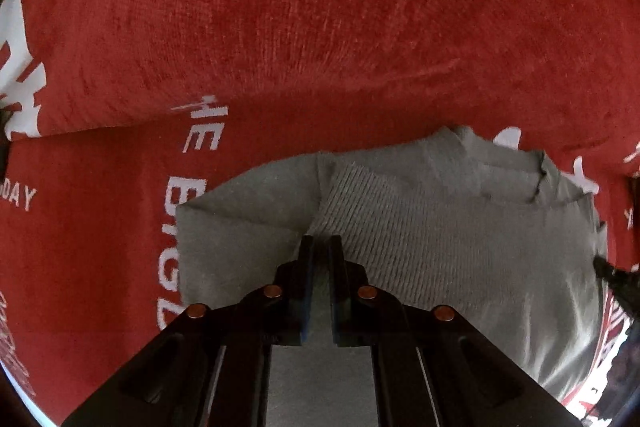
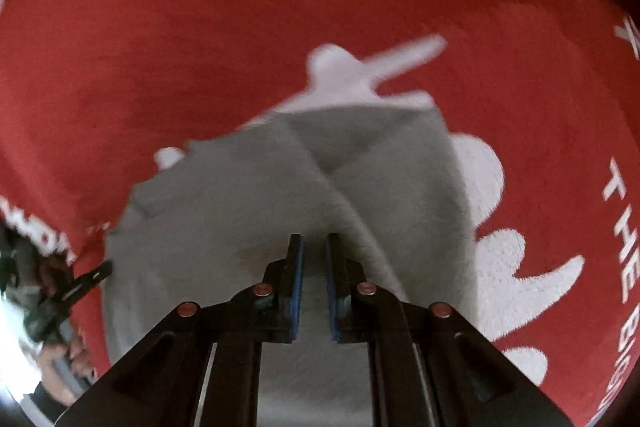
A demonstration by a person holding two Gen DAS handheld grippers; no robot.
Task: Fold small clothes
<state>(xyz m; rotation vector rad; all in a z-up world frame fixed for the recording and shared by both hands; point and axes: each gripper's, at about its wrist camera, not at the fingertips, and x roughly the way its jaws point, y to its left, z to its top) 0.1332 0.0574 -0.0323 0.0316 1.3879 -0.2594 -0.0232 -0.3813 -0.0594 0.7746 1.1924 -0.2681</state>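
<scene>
A small grey garment [image 1: 440, 247] lies on a red cloth with white lettering [image 1: 320, 27]. Its ribbed part and a folded flap at the far side show in the left wrist view. My left gripper [image 1: 320, 243] points steeply down and is shut on a raised fold of the grey fabric. In the right wrist view the same grey garment [image 2: 240, 195] is blurred, with a ridge running up to the fingers. My right gripper [image 2: 314, 241] is shut on that fabric. The left gripper's dark tip [image 2: 86, 281] shows at the garment's left edge there.
The red cloth [image 2: 200, 27] with white shapes and letters covers the whole surface around the garment. A hand [image 2: 60, 347] holding the other tool shows at the lower left of the right wrist view. The right gripper's dark tip [image 1: 616, 279] pokes in at the right edge.
</scene>
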